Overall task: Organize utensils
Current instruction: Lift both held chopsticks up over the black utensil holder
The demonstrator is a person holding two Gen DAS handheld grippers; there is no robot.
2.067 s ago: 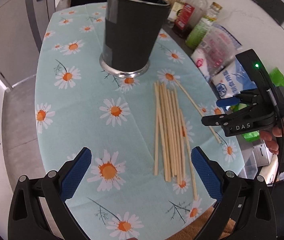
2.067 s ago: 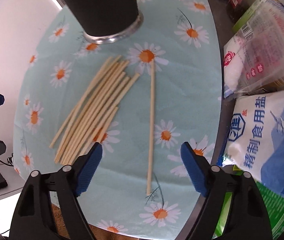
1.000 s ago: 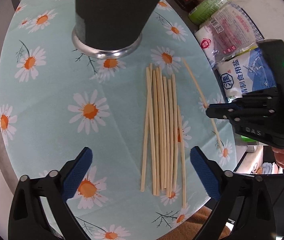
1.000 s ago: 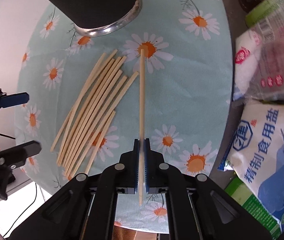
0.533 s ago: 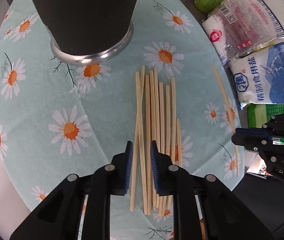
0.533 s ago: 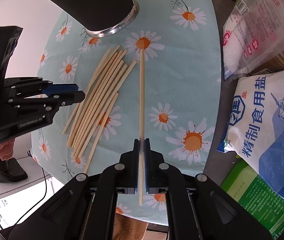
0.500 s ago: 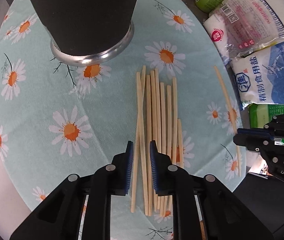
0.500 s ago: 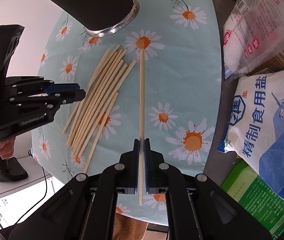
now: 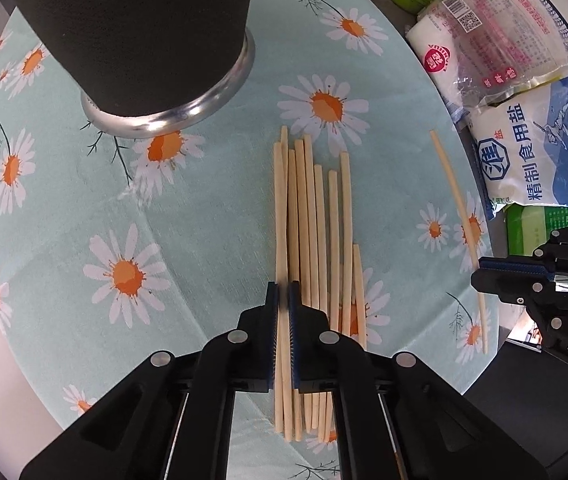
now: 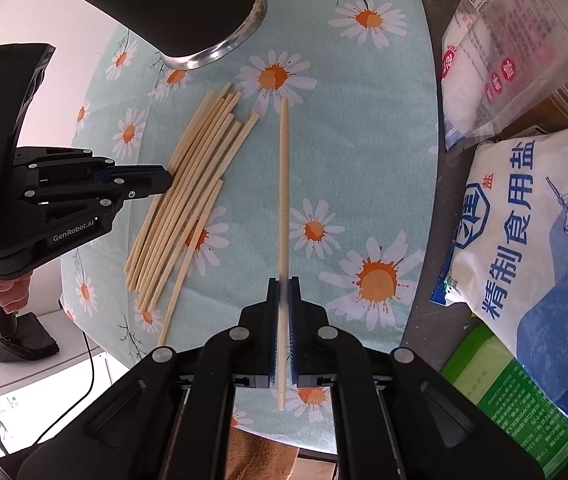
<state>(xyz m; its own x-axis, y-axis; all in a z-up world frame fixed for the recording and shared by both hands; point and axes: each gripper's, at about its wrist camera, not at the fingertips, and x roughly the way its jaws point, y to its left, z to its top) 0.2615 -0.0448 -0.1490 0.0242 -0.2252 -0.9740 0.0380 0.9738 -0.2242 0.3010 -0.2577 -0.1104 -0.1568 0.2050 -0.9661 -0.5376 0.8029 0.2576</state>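
Left wrist view: we have our left gripper (image 9: 282,300) clamped on the leftmost chopstick (image 9: 280,216) of the pile (image 9: 316,240), and our right gripper (image 10: 282,300) pinches the stray chopstick (image 10: 283,184). We should lift both straight up, clear of the cloth (image 9: 83,200), then tip them into the black holder (image 9: 143,32) beyond.

The black holder (image 9: 139,36) is cut off at twelve o'clock, its rim unseen. The green packet (image 10: 524,396) runs off at five o'clock, its print too small to read.

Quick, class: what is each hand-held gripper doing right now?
Left hand-held gripper: shut on a chopstick from the pile.
Right hand-held gripper: shut on a lone chopstick.
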